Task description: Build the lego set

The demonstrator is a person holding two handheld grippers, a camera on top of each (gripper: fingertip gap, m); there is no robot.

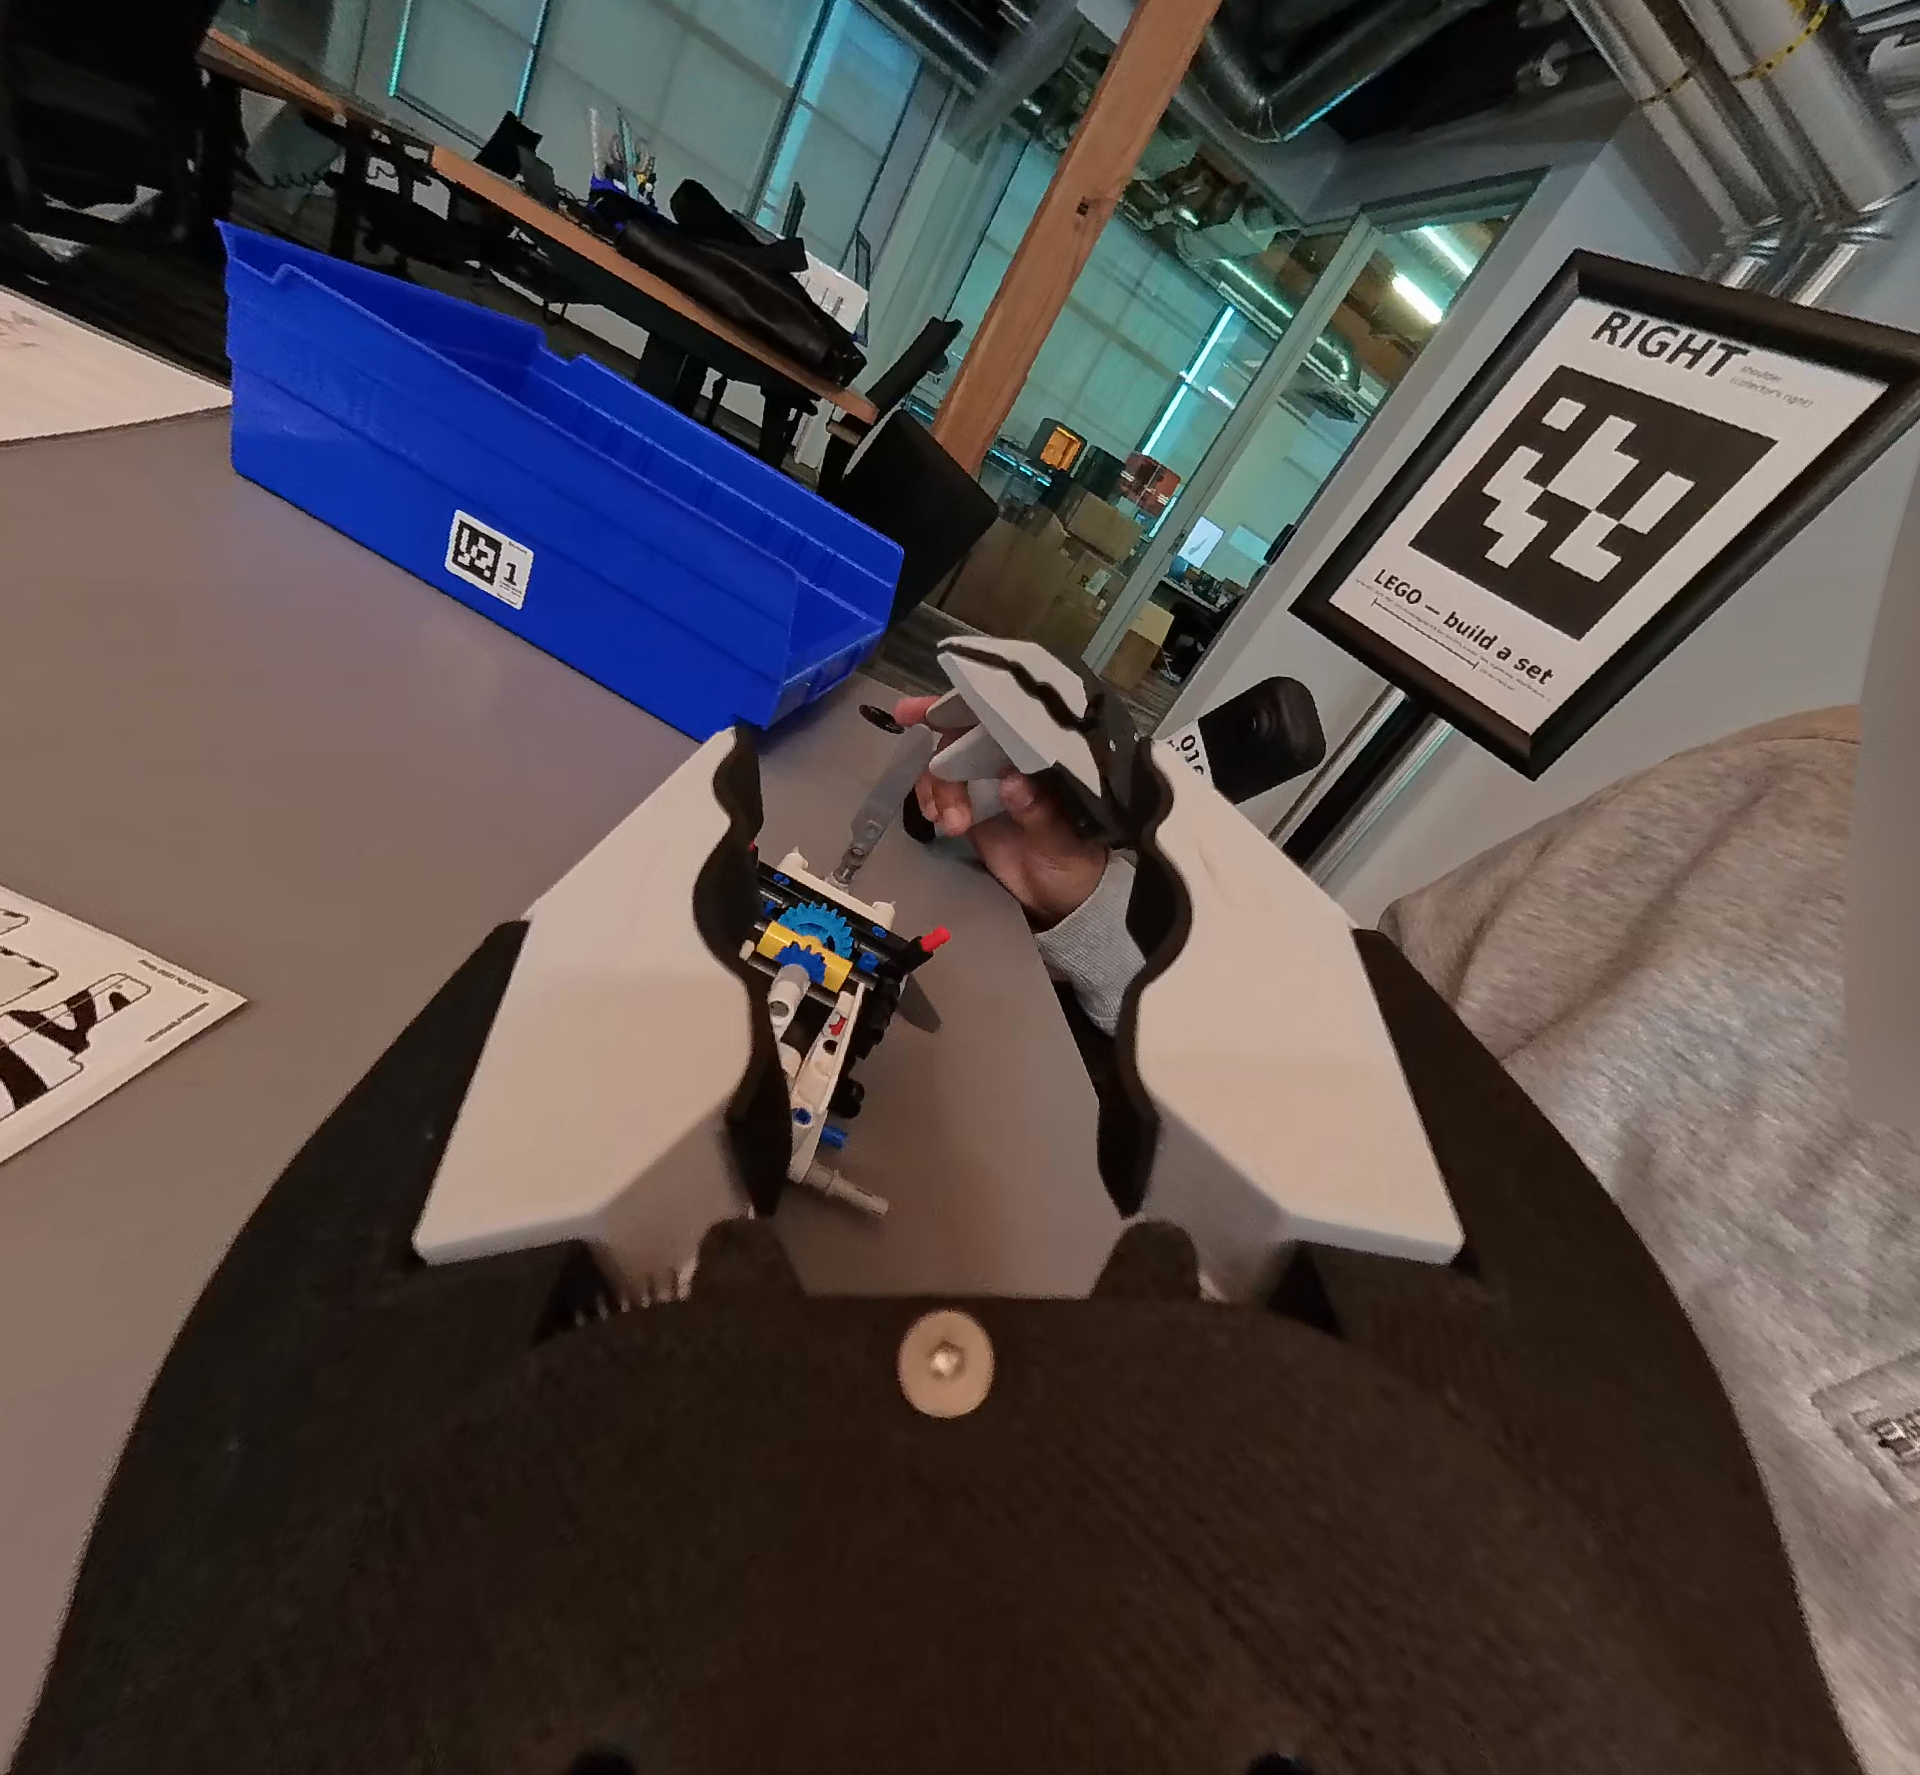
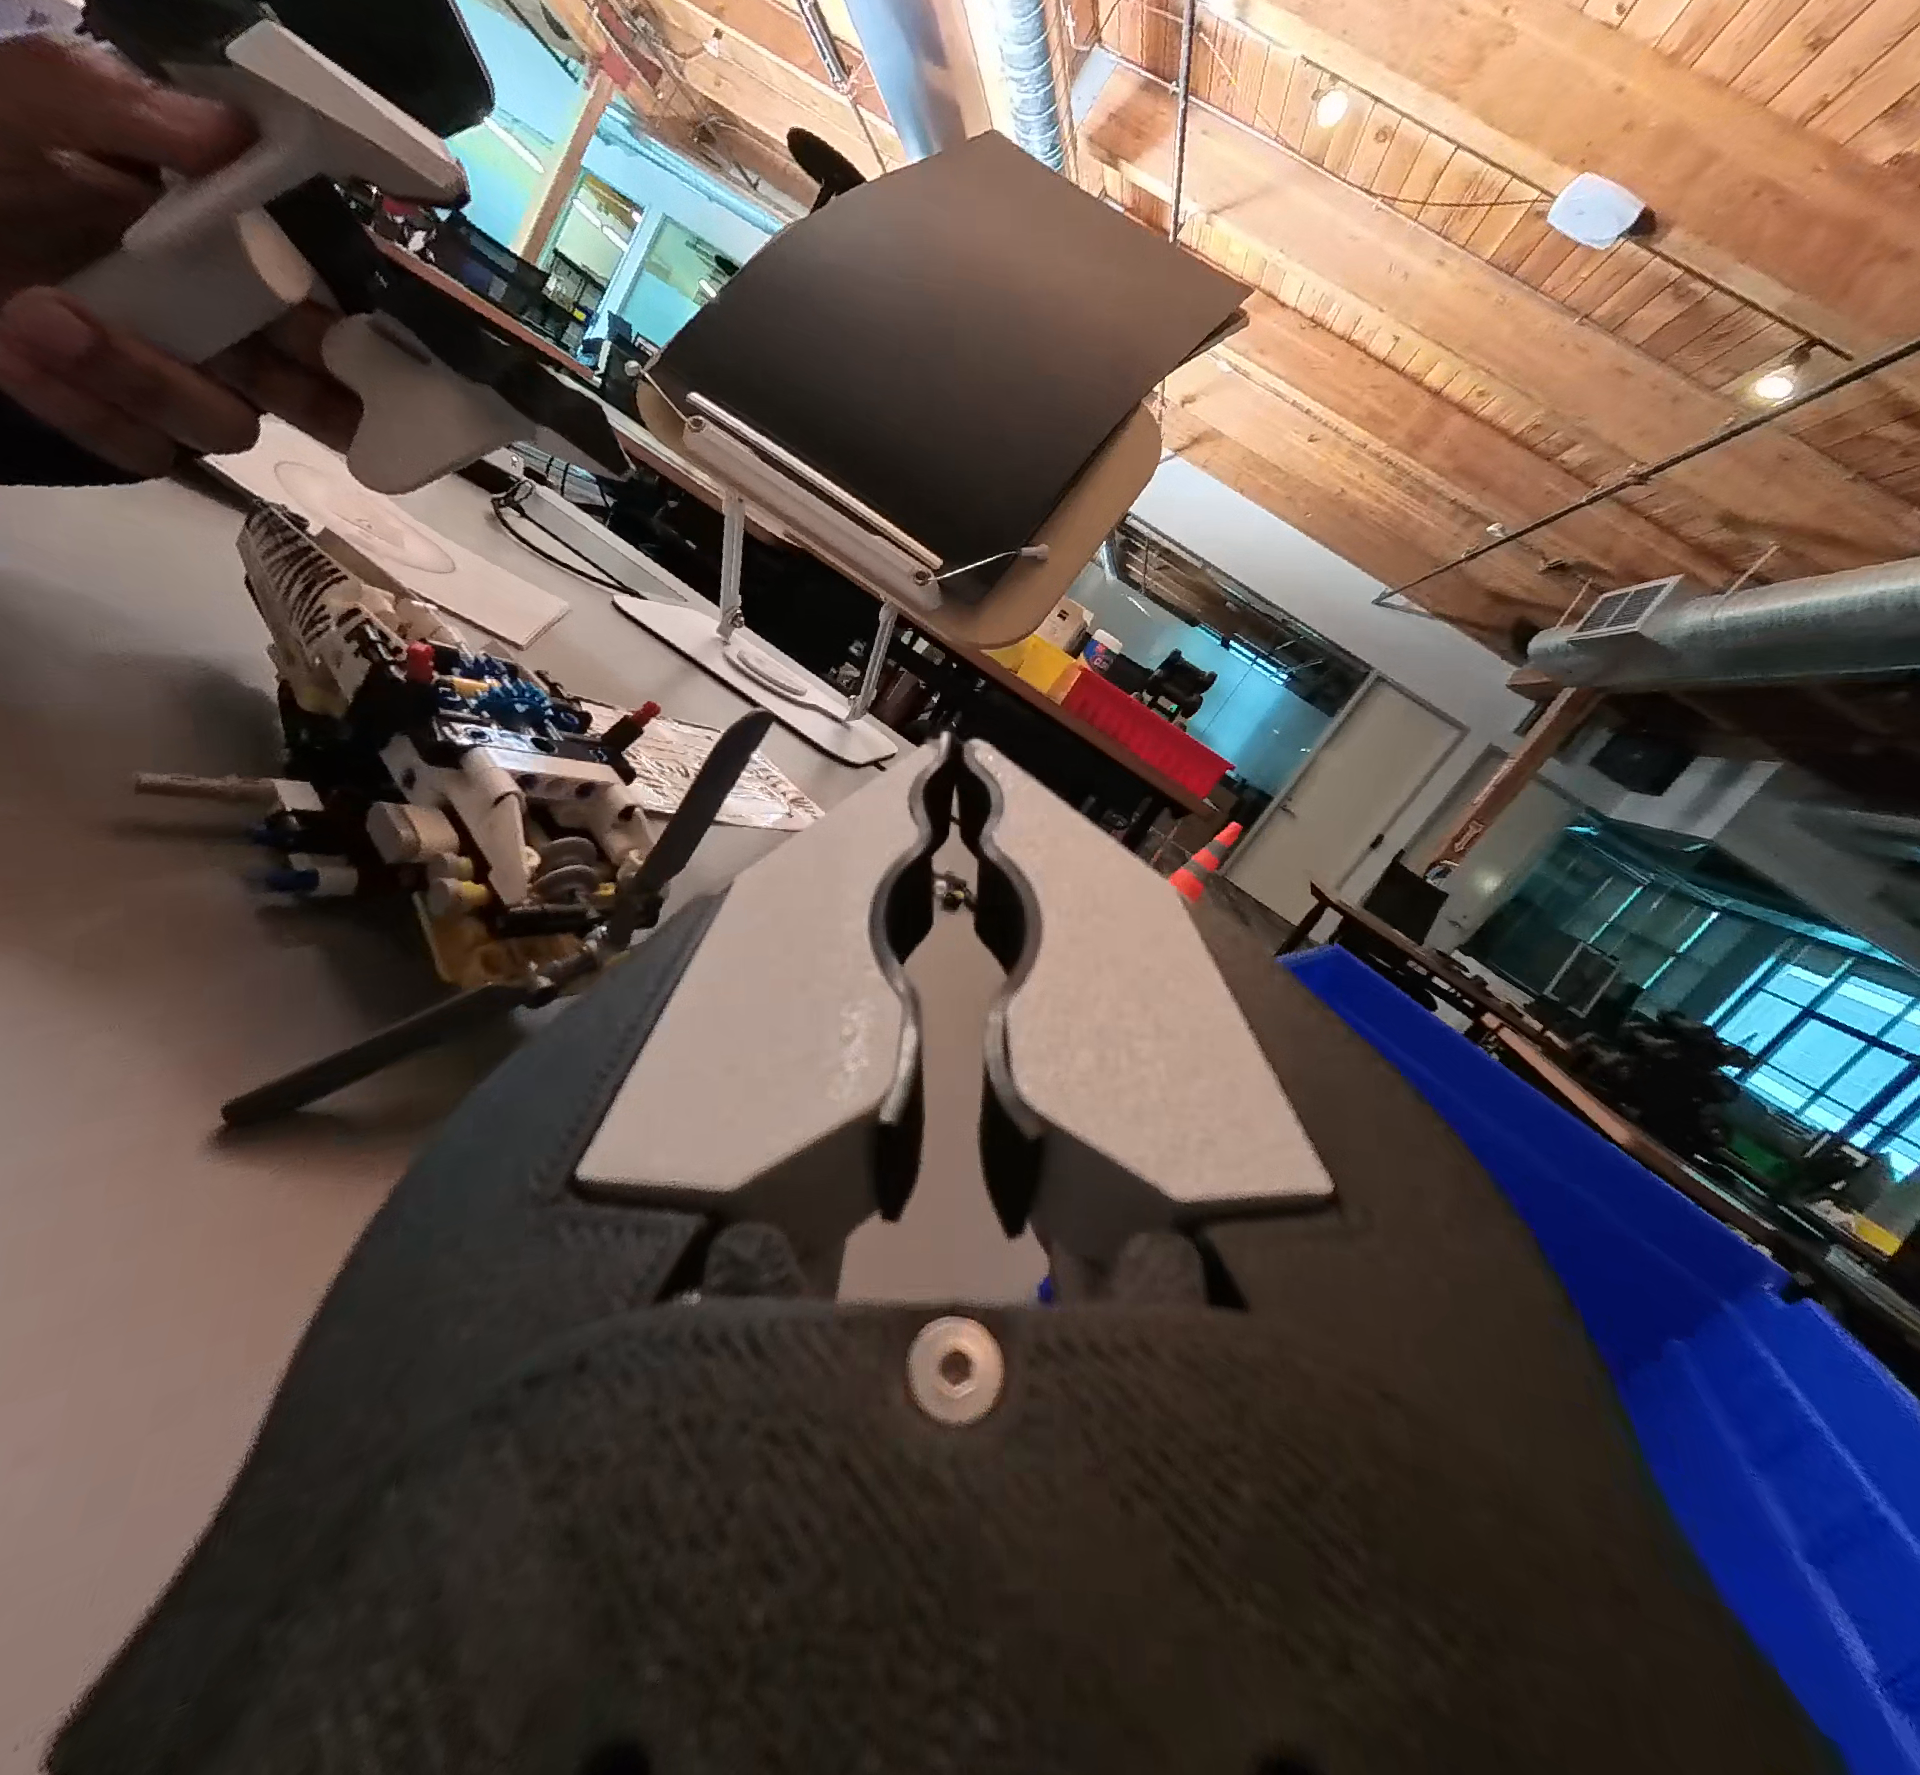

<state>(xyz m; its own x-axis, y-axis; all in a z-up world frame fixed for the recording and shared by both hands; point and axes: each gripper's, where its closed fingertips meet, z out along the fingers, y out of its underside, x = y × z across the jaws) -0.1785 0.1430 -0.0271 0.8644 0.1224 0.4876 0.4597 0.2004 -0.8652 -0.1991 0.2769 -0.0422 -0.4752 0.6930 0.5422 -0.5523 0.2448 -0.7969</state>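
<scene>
The partly built lego model (image 1: 821, 987), a white-and-black beam frame with a blue gear and a yellow block on top, is seen lying on the flat grey surface (image 1: 312, 738). In the left wrist view it's sat between the wide-spread grey-and-black fingers of the left gripper (image 1: 940, 894), pushed right up against the inner pad of the finger on the left of the frame; whether that pad is actually touched can't be told. The other finger is kept well clear of it, so nothing is gripped there.

A thin grey propeller blade (image 1: 883, 806) is stuck out from the far end of the model, toward the right gripper (image 1: 1023, 686), which is held in a hand (image 1: 1023, 837) with a grey sleeve just past the model.

In the right wrist view the right gripper's fingers (image 2: 1013, 894) are pretty much closed, with the tips met at the front. A tiny dark bit can be made out in the gap between the pads, but what it is, or whether it's pinched, can't be told. The model (image 2: 457, 811) is seen off to the left of these fingers, on the surface, with two dark grey blades (image 2: 686, 826) fanned out near the finger's edge.

A blue plastic bin (image 1: 540, 478) with a small black-and-white sticker is parked on the surface beyond the model. A framed black-and-white marker sign (image 1: 1600, 510) is stood off to the right, and a black tablet on a white stand (image 2: 914, 395) is visible behind the model.
</scene>
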